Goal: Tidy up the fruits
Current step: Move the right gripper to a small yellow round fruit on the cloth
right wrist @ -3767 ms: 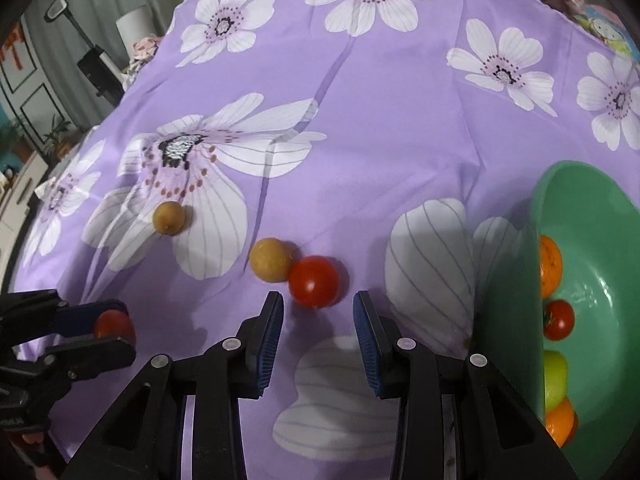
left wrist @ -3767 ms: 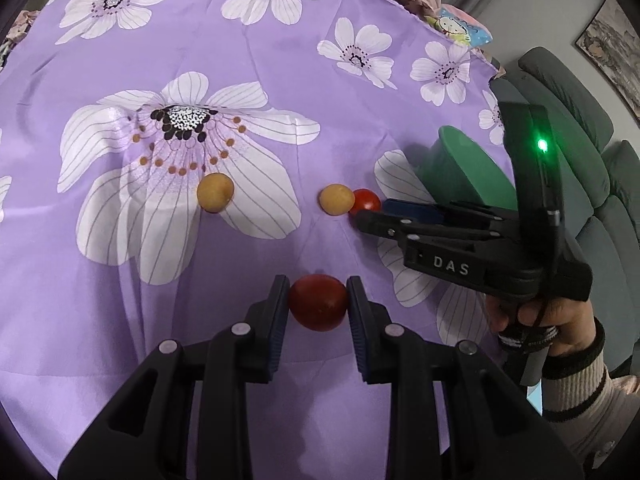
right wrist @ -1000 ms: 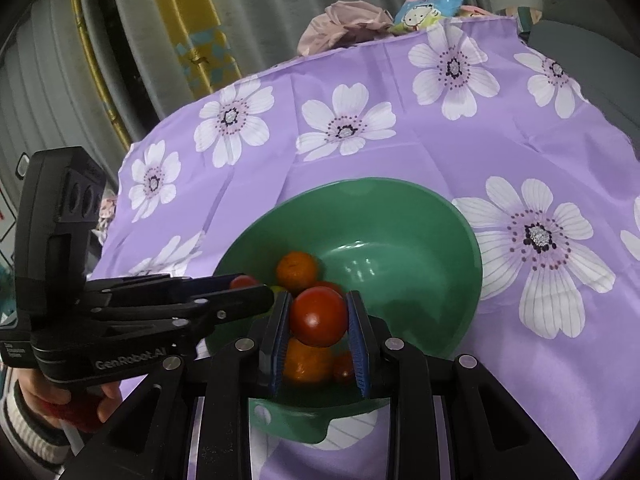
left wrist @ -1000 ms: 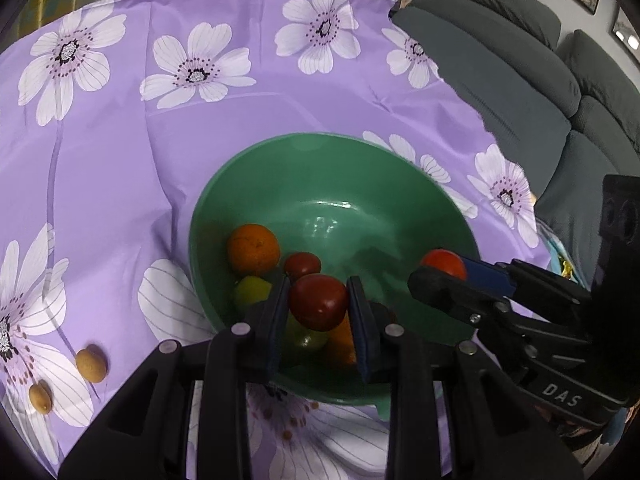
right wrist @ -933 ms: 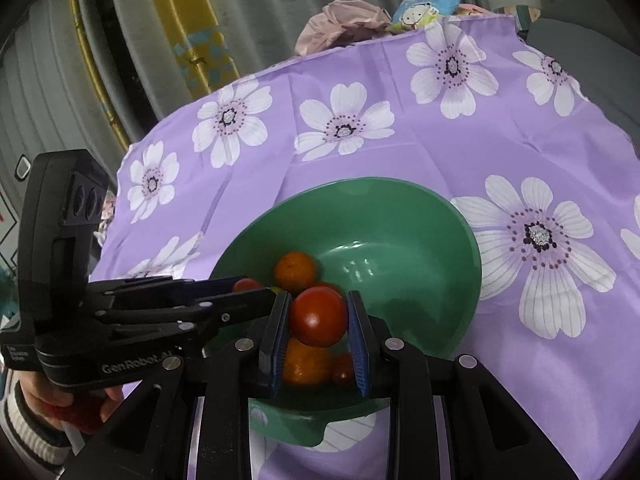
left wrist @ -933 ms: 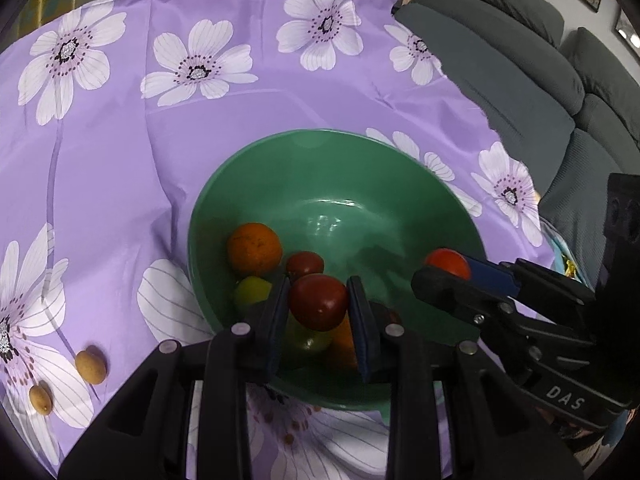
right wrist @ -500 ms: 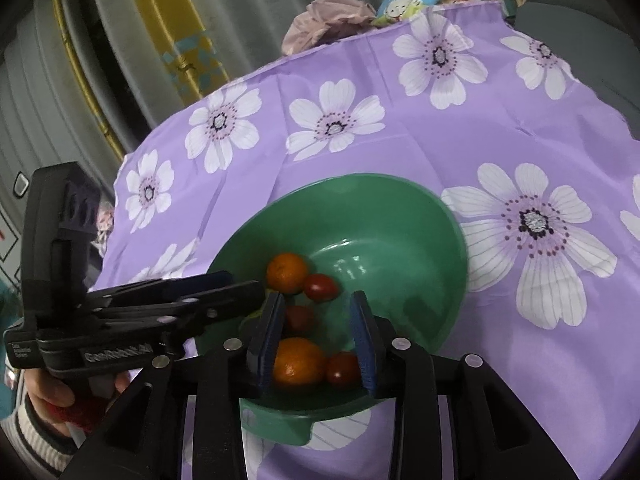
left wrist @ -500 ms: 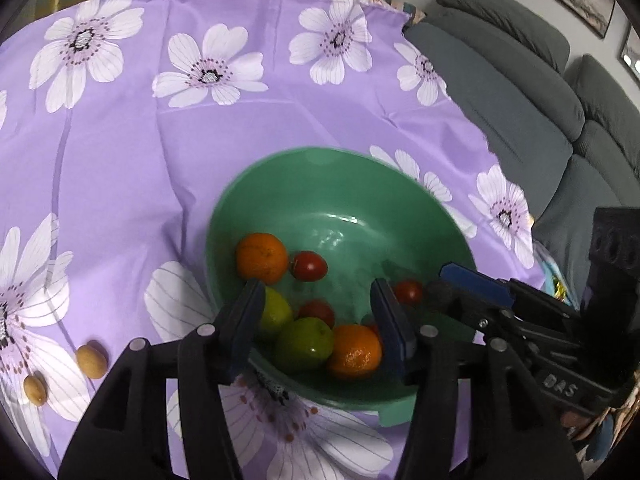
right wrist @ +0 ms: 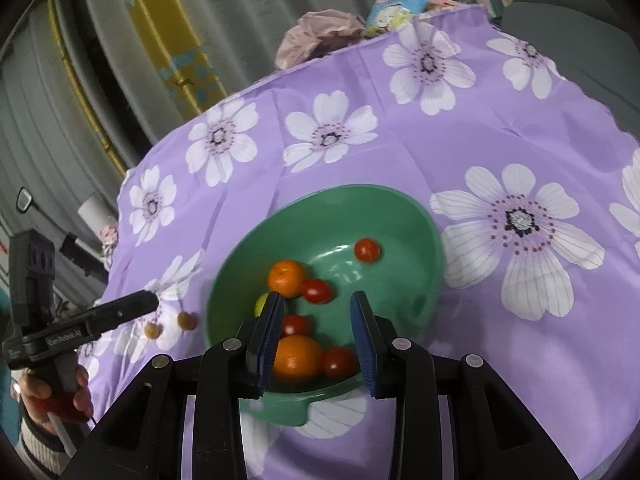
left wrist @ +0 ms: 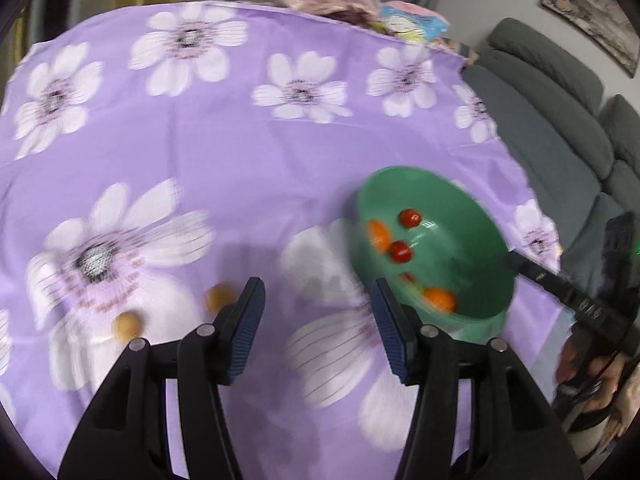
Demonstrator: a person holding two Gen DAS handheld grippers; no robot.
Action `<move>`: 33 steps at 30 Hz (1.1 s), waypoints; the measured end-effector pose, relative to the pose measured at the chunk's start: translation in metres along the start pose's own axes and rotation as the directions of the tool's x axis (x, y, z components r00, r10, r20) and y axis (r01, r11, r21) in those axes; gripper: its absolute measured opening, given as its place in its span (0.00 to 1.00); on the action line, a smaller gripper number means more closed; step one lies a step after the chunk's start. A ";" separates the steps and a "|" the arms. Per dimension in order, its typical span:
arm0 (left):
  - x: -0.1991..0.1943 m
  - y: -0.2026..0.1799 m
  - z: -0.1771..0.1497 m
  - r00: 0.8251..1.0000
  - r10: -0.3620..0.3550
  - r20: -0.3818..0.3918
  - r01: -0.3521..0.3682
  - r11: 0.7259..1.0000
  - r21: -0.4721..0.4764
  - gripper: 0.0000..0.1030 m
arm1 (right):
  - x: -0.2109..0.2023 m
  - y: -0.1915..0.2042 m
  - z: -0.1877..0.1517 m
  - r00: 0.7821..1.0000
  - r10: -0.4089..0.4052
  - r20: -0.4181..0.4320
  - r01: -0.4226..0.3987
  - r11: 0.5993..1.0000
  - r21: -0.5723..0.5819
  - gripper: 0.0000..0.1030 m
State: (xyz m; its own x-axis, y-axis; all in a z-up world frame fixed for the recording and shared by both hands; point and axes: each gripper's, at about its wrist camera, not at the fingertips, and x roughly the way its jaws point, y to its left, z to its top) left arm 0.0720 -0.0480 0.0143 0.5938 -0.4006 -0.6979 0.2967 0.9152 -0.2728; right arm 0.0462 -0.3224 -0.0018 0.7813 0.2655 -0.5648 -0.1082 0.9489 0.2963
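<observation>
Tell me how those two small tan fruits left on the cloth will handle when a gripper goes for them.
The two tan fruits look round and small, so a nudge would probably roll them across the smooth purple cloth. They sit apart, so each likely needs its own centred, gentle pinch.

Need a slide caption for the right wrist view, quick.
Open right hand-held gripper above green bowl of tomatoes and oranges; two brown fruits remain on the cloth.

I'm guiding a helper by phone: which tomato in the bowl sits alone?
Find the green bowl on the purple flowered cloth. Inside, most fruit crowds one side; the lone tomato lies apart on bare green, small, red, touching nothing.
</observation>
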 end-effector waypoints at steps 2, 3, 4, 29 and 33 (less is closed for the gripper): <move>-0.005 0.011 -0.012 0.999 0.040 -0.007 -0.040 0.999 -0.012 0.53 | 0.000 0.008 -0.001 1.000 0.014 -0.004 -0.014 1.000 -0.025 0.34; -0.008 0.019 -0.018 0.998 0.057 -0.014 -0.057 0.998 -0.022 0.53 | 0.001 0.012 -0.002 1.000 0.021 -0.008 -0.022 0.999 -0.034 0.34; -0.011 0.026 -0.023 0.997 0.072 -0.019 -0.073 0.997 -0.035 0.53 | 0.001 0.017 -0.003 1.000 0.029 -0.012 -0.030 0.998 -0.046 0.34; -0.026 0.102 -0.066 0.987 0.154 -0.054 -0.161 0.973 -0.165 0.53 | 0.075 0.141 -0.046 0.945 0.134 -0.297 -0.224 0.929 -0.296 0.34; -0.019 0.108 -0.059 0.989 0.139 -0.059 -0.147 0.977 -0.155 0.53 | 0.089 0.149 -0.046 0.939 0.128 -0.320 -0.229 0.926 -0.301 0.34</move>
State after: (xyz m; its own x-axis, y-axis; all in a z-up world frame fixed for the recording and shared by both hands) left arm 0.0483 0.0609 -0.0406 0.5839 -0.2661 -0.7670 0.0867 0.9598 -0.2670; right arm 0.0707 -0.1493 -0.0433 0.5227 0.4250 -0.7390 -0.4638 0.8691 0.1718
